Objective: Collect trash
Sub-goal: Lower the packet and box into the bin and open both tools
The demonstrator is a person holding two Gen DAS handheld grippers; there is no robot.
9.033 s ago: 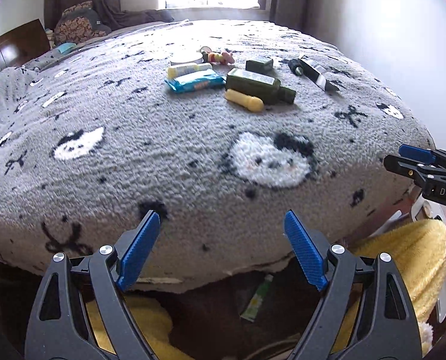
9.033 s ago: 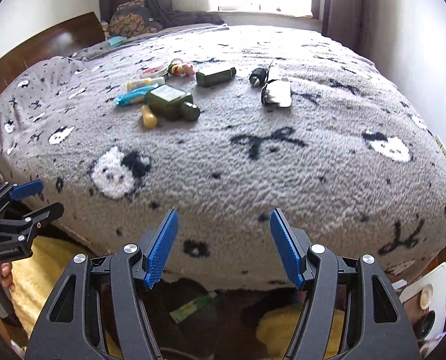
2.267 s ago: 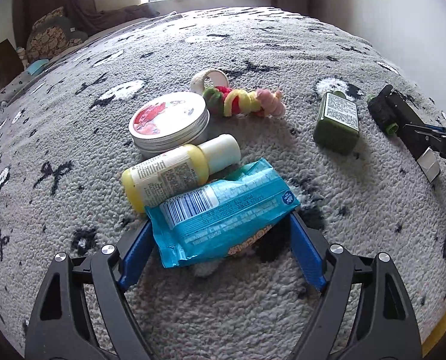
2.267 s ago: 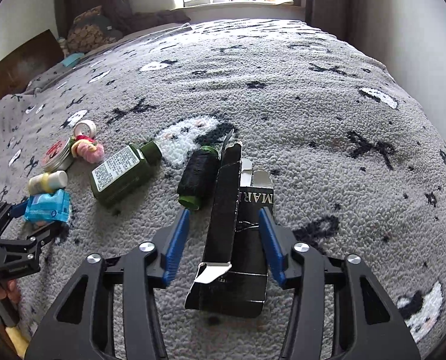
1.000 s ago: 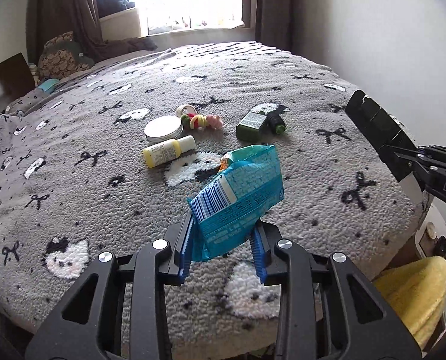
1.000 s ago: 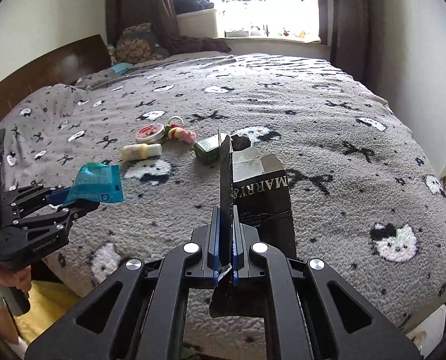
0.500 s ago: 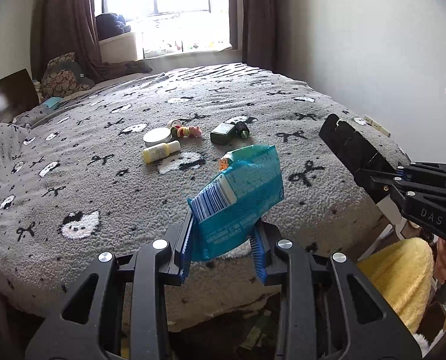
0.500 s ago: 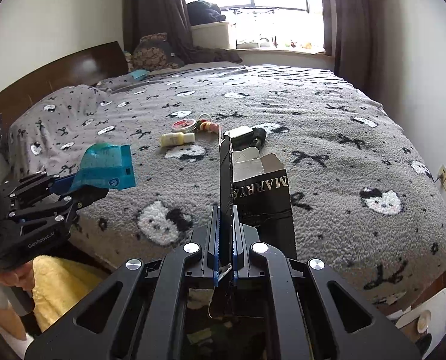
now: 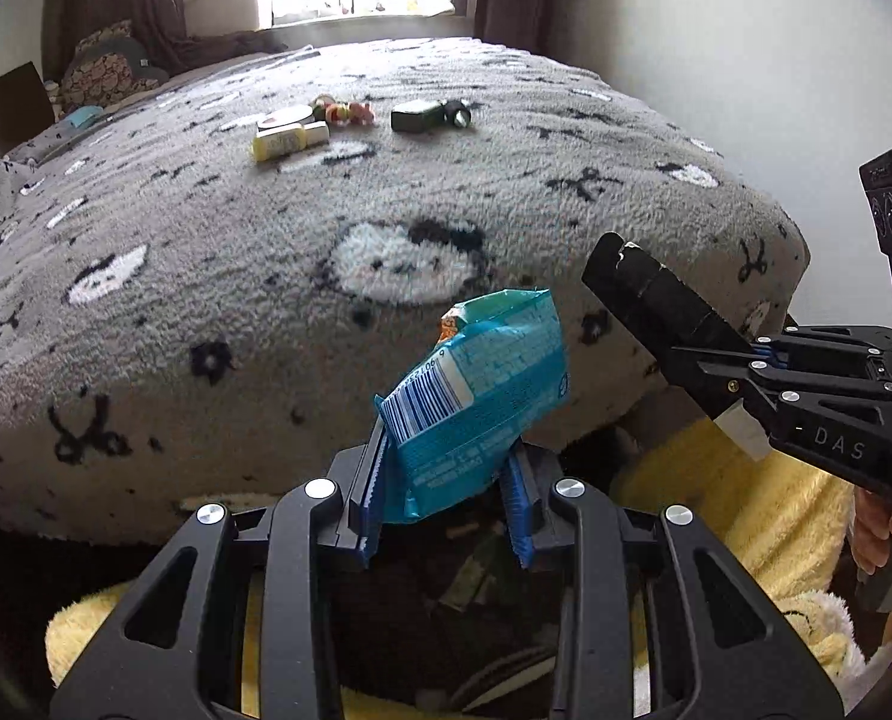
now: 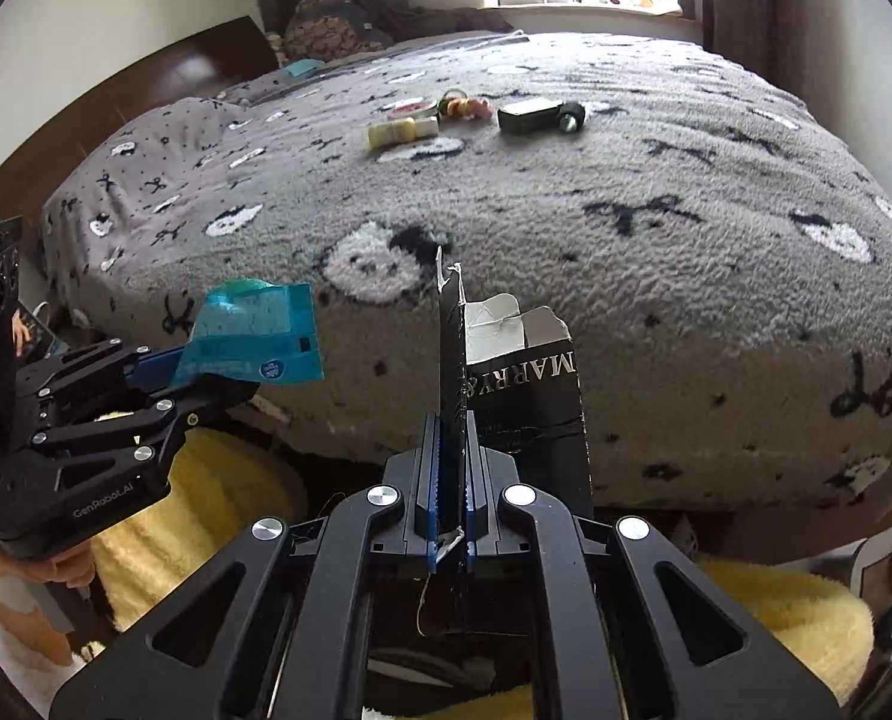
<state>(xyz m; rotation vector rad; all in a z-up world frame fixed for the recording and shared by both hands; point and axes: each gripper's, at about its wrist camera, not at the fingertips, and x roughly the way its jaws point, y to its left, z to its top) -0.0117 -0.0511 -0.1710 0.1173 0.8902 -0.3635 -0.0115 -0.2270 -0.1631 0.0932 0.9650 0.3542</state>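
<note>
Left wrist view first: left hand-held gripper (image 9: 448,498) clamped on the blue snack wrapper (image 9: 475,405), barcode side up, sitting dead centre and hanging past the near edge of the bed (image 9: 206,276). Over at 3 o'clock, right hand-held gripper (image 9: 745,354) pinched tight on a flattened black carton (image 9: 655,294). So two bits of trash already in hand, looks like roughly the carry-off stage, nothing dropped anywhere yet. Still lying on the blanket up at 12 o'clock: yellow bottle (image 9: 287,141), round tin (image 9: 287,116), colourful beaded toy (image 9: 347,113), dark green bottle (image 9: 419,116); hard to say which of those count as trash. Down at 6 o'clock, dark gap under the bed edge with some scraps in it, maybe a bin, honestly too murky to call. Right wrist view: right hand-held gripper (image 10: 451,480) pressed together on the black carton (image 10: 523,408), torn white flap sticking up, "MARRY" lettering upside down. Left hand-held gripper (image 10: 206,369) at 9 o'clock with the blue snack wrapper (image 10: 254,342) sticking out. Same leftovers at 12 o'clock. Bottom of frame blocked by the gripper body, drop spot not visible.
</note>
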